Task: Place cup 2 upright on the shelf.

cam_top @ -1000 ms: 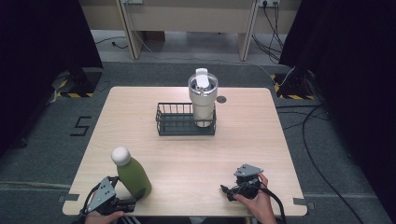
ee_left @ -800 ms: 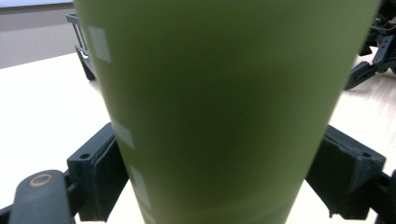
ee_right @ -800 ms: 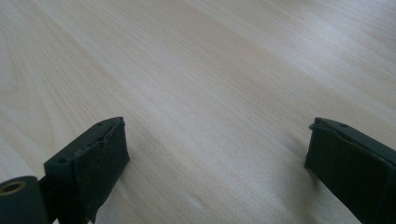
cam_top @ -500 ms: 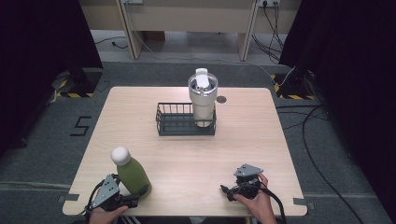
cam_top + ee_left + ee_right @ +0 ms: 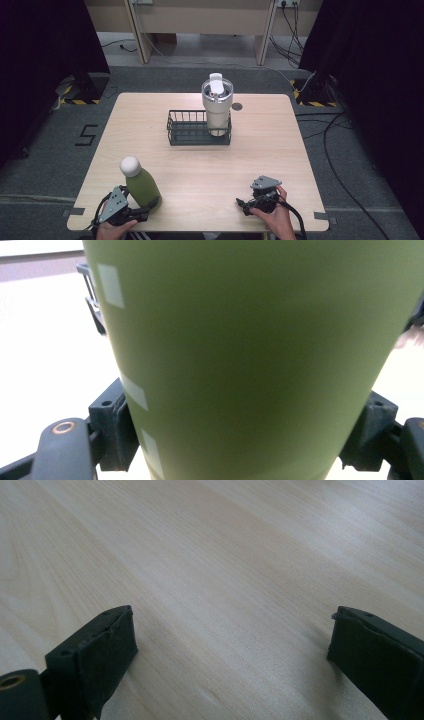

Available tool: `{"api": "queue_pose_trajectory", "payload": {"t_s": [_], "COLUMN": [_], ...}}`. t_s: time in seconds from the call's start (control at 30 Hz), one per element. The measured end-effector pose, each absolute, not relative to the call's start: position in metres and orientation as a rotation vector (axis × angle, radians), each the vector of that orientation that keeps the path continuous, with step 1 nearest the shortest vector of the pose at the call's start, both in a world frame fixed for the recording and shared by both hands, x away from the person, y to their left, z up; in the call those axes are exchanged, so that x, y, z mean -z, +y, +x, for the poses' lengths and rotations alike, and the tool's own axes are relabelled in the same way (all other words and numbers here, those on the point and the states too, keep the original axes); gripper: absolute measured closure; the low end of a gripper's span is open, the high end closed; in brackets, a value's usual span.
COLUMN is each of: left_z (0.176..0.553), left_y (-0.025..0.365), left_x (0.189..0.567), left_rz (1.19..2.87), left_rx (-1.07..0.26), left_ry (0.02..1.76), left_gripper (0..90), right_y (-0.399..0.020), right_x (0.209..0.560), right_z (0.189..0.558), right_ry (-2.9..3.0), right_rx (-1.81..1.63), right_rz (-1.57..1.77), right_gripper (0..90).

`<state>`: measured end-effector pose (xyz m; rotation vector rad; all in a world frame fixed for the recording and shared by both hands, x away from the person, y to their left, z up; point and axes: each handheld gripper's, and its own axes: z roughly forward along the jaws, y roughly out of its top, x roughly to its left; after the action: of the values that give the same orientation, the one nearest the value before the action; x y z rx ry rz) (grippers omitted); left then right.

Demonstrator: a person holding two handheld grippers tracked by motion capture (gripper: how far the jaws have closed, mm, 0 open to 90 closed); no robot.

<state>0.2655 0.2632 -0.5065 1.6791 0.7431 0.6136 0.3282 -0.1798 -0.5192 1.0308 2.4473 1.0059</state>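
Left gripper (image 5: 142, 212): jaws have just been closing and now clamp the bottle low on its body, one pad on each side.
Bottle (image 5: 141, 184): green, white cap, upright at the table's (image 5: 200, 170) near left corner.
Right gripper (image 5: 245, 206): jaws apart over bare wood at the near right, nothing between them.
Tumbler (image 5: 217, 107): upright in the rack's (image 5: 187, 135) right end, mid-table.
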Motion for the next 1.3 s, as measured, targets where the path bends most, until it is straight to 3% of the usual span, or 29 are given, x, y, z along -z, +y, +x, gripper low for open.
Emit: {"api": "queue_pose_trajectory", "payload": {"t_s": [0.6, 1.3], "left_z": [0.277, 0.329], "left_y": [0.263, 0.260], "left_x": [0.489, 0.451], "left_rz": [1.683, 1.641], "left_rx": [-0.600, -0.578], "left_ry": [0.759, 0.768], "left_gripper": [20.7, 20.7], "right_y": [-0.180, -0.180], "right_x": [0.519, 0.519], "right_z": [0.329, 0.329], "right_ry": [2.448, 2.450], "right_rx": [-1.007, -1.006], "right_rz": [1.025, 1.025], "right_gripper": [5.2, 4.6]}}
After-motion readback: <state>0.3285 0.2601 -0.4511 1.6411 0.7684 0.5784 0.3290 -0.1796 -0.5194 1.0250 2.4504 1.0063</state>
